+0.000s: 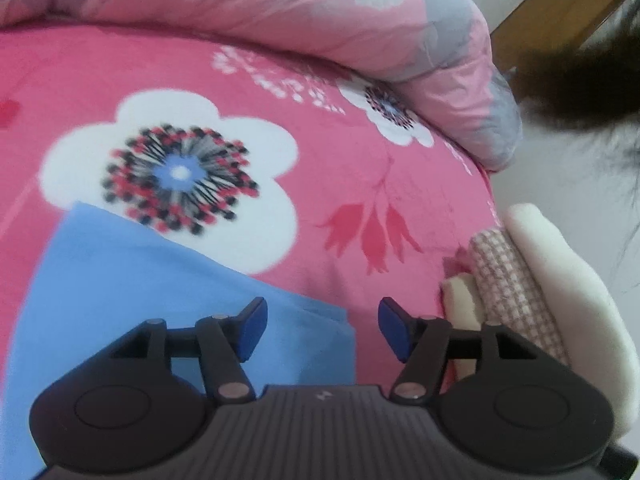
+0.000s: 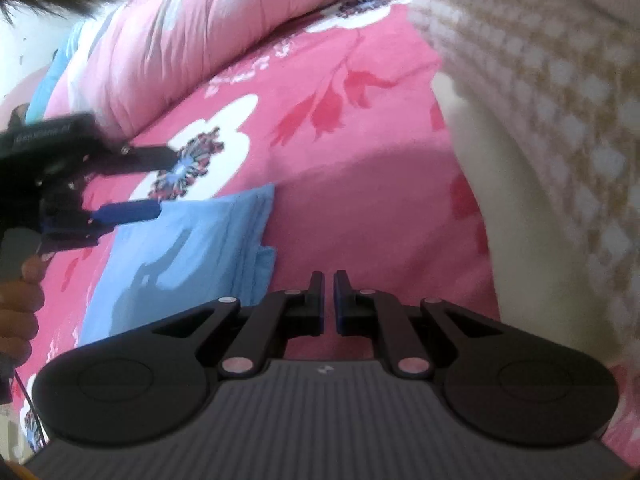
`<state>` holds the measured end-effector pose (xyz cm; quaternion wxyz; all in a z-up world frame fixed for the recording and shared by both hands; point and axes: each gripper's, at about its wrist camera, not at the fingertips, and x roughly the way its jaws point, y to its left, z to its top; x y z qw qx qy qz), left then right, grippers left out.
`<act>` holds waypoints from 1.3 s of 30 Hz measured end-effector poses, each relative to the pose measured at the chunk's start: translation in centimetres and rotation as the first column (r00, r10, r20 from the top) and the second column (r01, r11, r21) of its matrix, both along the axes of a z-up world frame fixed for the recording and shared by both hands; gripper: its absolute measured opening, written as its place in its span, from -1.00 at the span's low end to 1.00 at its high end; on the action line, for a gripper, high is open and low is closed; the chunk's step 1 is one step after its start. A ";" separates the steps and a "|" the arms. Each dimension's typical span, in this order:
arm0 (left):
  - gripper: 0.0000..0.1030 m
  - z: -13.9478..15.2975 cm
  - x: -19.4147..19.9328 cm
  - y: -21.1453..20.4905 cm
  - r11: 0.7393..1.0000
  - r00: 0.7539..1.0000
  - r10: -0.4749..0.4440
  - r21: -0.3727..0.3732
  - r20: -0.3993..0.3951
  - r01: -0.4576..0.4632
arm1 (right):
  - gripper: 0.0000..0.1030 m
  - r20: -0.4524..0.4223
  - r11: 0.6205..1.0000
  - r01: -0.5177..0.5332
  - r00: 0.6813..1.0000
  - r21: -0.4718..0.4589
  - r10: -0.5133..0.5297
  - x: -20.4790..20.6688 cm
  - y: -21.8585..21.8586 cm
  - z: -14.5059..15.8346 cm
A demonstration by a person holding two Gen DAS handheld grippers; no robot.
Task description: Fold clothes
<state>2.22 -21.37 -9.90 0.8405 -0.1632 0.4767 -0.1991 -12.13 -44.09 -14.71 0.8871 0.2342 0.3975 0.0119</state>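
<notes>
The left tool [image 1: 322, 328] was wide apart over the blue cloth's [image 1: 120, 280] edge; the right tool [image 2: 329, 300] was almost together, holding nothing, above bare bed [image 2: 360, 200].

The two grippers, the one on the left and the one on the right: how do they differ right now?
The left gripper has its jaws wide apart, above the folded blue cloth; the right gripper has its jaws nearly together, with nothing between them, above the bare pink floral sheet. Both are black with blue pads, and neither holds anything.
</notes>
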 end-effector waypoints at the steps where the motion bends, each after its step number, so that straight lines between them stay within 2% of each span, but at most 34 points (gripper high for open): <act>1: 0.22 0.2 0.0 0.5 1.000 1.000 0.003 0.012 0.000 -0.003 | -0.90 0.017 1.000 -0.018 1.000 0.001 0.018 0.2 0.3 0.3; 3: 0.22 0.7 -0.3 1.6 0.999 1.000 0.008 0.037 0.000 -0.008 | -0.90 0.046 0.998 -0.070 0.997 0.004 0.070 0.7 1.0 0.8; 7: 0.21 1.3 -1.6 3.8 0.993 1.000 -0.010 0.117 0.009 0.009 | -0.90 0.043 0.988 -0.151 0.987 -0.021 0.152 2.4 2.5 0.6; 9: 0.21 1.4 -2.3 5.0 0.987 1.000 -0.023 0.158 0.008 0.022 | -0.93 0.008 0.988 -0.137 0.990 -0.074 0.138 3.0 2.6 0.0; 11: 0.21 1.4 -2.7 6.2 0.982 0.999 -0.036 0.185 0.016 0.032 | -0.92 -0.030 0.988 -0.062 0.998 -0.141 0.058 3.0 2.2 -0.1; 14: 0.21 1.4 -3.3 7.7 0.968 0.995 -0.089 0.241 0.042 0.076 | -0.92 -0.024 0.986 -0.017 1.000 -0.165 0.013 1.5 1.7 1.2; 19: 0.16 1.0 -5.1 9.7 0.935 0.975 -0.220 0.290 0.017 0.206 | -0.90 -0.038 0.973 -0.137 0.991 -0.185 0.132 -2.5 4.3 4.4; 22: 0.13 0.9 -7.0 10.6 0.897 0.950 -0.311 0.337 0.015 0.288 | -0.90 -0.046 0.965 -0.184 0.983 -0.185 0.179 -4.2 6.5 5.6; 26: 0.05 0.7 -9.8 11.5 0.828 0.896 -0.442 0.397 0.030 0.395 | -0.90 -0.035 0.965 -0.215 0.977 -0.151 0.212 -5.8 9.5 6.6; 27: 0.02 0.6 -10.6 11.7 0.811 0.882 -0.470 0.411 0.033 0.417 | -0.90 -0.036 0.959 -0.236 0.972 -0.155 0.233 -5.9 10.3 6.6; 28: -0.12 0.4 -11.3 12.0 0.793 0.868 -0.496 0.425 0.034 0.437 | -0.90 -0.041 0.953 -0.257 0.966 -0.159 0.253 -6.2 11.1 6.4; 31: -0.16 -0.3 -13.3 13.1 0.748 0.833 -0.553 0.452 0.020 0.486 | -0.90 -0.153 0.930 -0.315 0.945 -0.191 0.289 -7.5 12.5 4.7; 33: -0.16 -0.9 -14.2 14.0 0.726 0.821 -0.572 0.465 -0.001 0.507 | -0.89 -0.255 0.919 -0.318 0.932 -0.233 0.257 -9.0 12.7 3.5; 36: -0.16 -1.4 -15.4 15.4 0.697 0.805 -0.593 0.488 -0.018 0.525 | -0.89 -0.353 0.915 -0.294 0.916 -0.276 0.188 -10.7 12.6 3.2; 37: -0.16 -1.3 -15.6 15.9 0.699 0.806 -0.592 0.488 -0.016 0.523 | -0.89 -0.365 0.916 -0.281 0.916 -0.287 0.167 -10.9 12.6 3.6; 39: -0.16 -1.0 -16.0 16.7 0.710 0.813 -0.582 0.482 -0.008 0.513 | -0.89 -0.311 0.917 -0.254 0.938 -0.308 0.155 -10.6 13.1 5.6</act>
